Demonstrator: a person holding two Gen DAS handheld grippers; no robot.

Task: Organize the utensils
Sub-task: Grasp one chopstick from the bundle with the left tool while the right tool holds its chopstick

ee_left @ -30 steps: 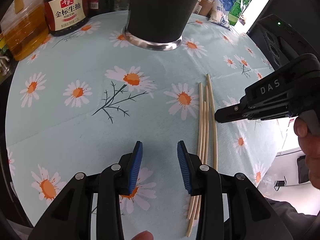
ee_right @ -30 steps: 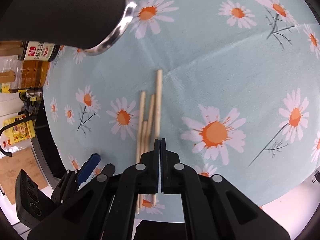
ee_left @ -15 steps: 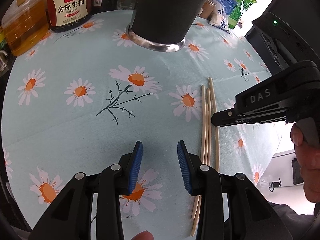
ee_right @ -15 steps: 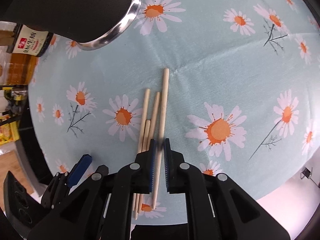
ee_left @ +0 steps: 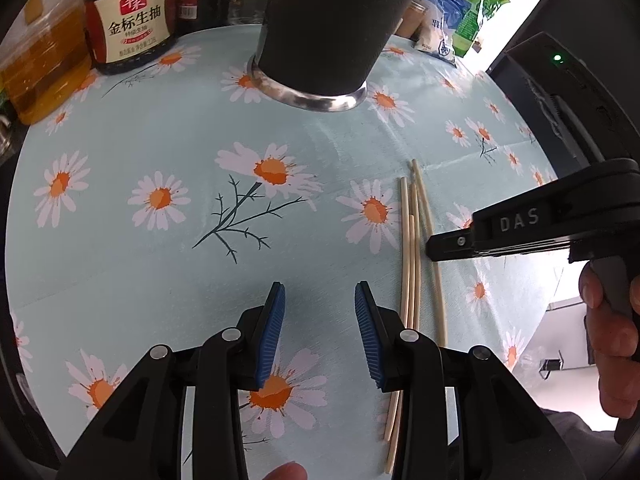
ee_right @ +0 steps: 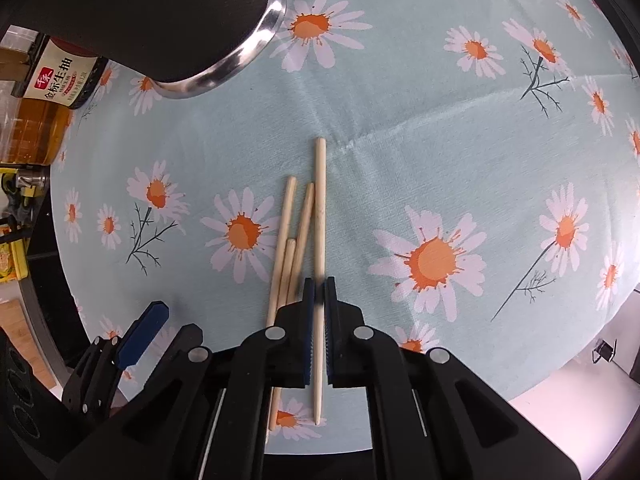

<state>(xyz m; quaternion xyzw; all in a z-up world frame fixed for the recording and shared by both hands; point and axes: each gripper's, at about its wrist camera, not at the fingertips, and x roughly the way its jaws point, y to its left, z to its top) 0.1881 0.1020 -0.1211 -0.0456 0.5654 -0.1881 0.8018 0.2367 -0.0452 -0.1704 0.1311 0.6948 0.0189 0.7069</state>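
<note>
My right tool (ee_right: 319, 308) is clamped on one chopstick (ee_right: 319, 216), the longest-reaching of the bunch. The stick runs right between the blue pads (ee_right: 308, 320), sticking out past the tips and back under the tool body. The other three chopsticks (ee_right: 289, 248) lie on the desk just to its left, roughly parallel and touching each other.

My left tool (ee_left: 320, 332) is partly spread with nothing between its pads, just hanging over the daisy tablecloth (ee_left: 160, 152), with the chopsticks off to its right side.

Further out there's a dark cylindrical holder (ee_left: 332, 24) with a shiny metal base ring standing on the cloth, well apart from the sticks. A soy sauce bottle (ee_left: 128, 24) and an oil jug (ee_left: 40, 60) sit at the desk's far edge.
</note>
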